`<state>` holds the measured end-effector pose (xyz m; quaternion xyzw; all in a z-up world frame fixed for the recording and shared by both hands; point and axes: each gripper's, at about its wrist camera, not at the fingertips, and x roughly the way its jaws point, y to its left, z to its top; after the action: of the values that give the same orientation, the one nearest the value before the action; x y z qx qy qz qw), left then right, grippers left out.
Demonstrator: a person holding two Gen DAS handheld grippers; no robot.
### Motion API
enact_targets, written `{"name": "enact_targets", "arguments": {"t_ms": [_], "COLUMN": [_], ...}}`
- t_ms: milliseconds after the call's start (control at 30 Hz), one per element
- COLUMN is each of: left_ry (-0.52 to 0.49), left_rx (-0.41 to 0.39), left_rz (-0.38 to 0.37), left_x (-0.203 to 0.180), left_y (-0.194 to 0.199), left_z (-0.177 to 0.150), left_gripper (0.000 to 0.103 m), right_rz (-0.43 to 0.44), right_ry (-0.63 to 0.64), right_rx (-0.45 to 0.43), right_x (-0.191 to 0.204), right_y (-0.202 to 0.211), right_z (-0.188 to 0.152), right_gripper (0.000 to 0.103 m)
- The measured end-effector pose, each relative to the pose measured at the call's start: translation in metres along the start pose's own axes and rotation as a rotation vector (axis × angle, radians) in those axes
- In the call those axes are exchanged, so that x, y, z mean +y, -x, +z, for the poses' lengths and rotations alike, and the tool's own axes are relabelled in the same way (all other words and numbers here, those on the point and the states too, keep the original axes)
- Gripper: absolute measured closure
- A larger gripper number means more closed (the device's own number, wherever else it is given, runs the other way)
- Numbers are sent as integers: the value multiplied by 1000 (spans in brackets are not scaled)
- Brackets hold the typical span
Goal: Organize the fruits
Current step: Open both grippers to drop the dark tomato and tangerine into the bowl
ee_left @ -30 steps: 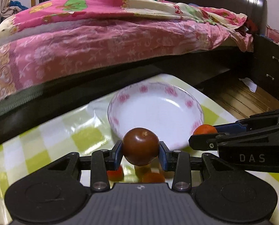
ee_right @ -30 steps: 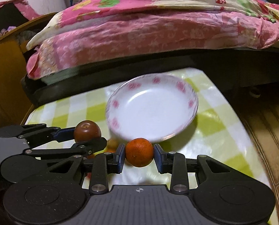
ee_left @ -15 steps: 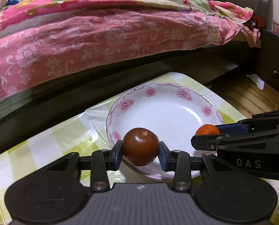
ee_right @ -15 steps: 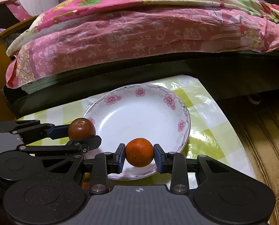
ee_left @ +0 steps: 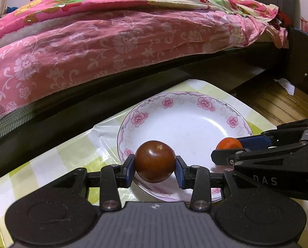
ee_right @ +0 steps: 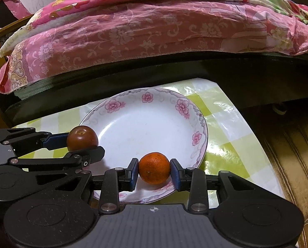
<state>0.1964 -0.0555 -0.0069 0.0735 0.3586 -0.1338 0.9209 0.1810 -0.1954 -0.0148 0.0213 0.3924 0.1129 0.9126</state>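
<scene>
- In the left wrist view, a pink floral bedspread (ee_left: pixel 116 41) fills the upper left and centre of the frame, draped over a dark bed frame.
- Below it, a table with a green-and-white checked cloth (ee_left: pixel 50 165) runs from lower left toward the centre.
- The left gripper (ee_left: pixel 155 170) sits at bottom centre, its blue pads clamped on a dark reddish-brown fruit (ee_left: pixel 155 161) that hangs over the near left rim of the plate.
- The white plate (ee_left: pixel 185 124), ringed with pink flowers, lies on the cloth at centre right; its middle is bare.
- At the right edge of that view, the right gripper (ee_left: pixel 229 146) reaches in over the plate with a small orange (ee_left: pixel 228 143) between its fingers.
- In the right wrist view, the left gripper (ee_right: pixel 82 142) enters from the left edge, holding the brown fruit (ee_right: pixel 82 137) at the plate's left rim (ee_right: pixel 96 115).
- At bottom centre, the right gripper (ee_right: pixel 154 171) has the orange (ee_right: pixel 154 167) between its blue pads, over the plate's near rim; its jaws are opening, and a thin gap shows on the right side.
- Wooden flooring (ee_right: pixel 294 155) fills the lower right.
</scene>
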Motion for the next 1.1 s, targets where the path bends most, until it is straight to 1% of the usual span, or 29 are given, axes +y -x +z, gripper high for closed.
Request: {"name": "enact_targets", "arguments": {"t_ms": [467,533,600,867,1100], "left_ry": [-22,-21,-17,-45,-52], "left_rx": [2,5,8,-32,-50], "left_rz": [32,42,44,66,71], "left_x": [-3,-2,0,-3,-4], "left_y": [3,3,4,15,27], "left_z": [2,1,0,3,5], "left_gripper": [56,56,55,51,51], "right_rz": [-6,-4,-3,-6,-4], "right_ry": [10,14,18,19,15], "right_rx": [-16,-25,-35,-61,-85], "right_x": [2,2,3,4,7], "right_y": [1,3,5,13,25], "right_z": [0,0,1,2,2], "right_gripper": [70,68,62,61,61]}}
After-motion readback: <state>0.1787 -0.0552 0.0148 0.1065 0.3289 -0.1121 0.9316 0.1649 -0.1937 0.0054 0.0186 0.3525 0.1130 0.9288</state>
